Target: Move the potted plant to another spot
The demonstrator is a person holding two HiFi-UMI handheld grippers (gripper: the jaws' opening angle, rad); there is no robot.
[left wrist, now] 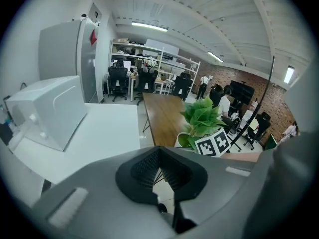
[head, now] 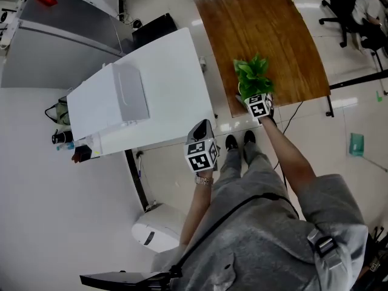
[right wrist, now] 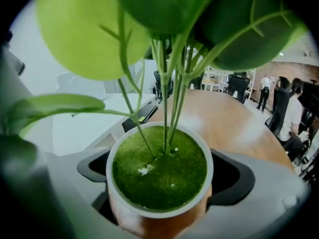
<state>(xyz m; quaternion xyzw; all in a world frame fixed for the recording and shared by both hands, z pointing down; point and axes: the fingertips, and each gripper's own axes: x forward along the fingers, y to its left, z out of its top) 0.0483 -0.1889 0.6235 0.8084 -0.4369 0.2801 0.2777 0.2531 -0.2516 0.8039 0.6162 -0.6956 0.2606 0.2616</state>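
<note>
The potted plant (head: 251,74), green leaves in a small white-rimmed pot, stands at the near edge of the brown wooden table (head: 254,23). My right gripper (head: 253,94) is at the pot. In the right gripper view the pot (right wrist: 159,168) sits between the jaws of the right gripper (right wrist: 163,180), which stand wide open; a dark gap shows by the right pad (right wrist: 233,177). My left gripper (head: 203,127) hovers over the floor at the white table's corner. Its pads meet, shut on nothing (left wrist: 160,169). From there the plant (left wrist: 202,116) shows to the right.
A white table (head: 163,71) with a white box (head: 130,93) stands left of the wooden one, with a narrow floor gap between. A grey cabinet (head: 60,35) is at far left, a white bin (head: 154,229) on the floor, office chairs (head: 348,8) at far right.
</note>
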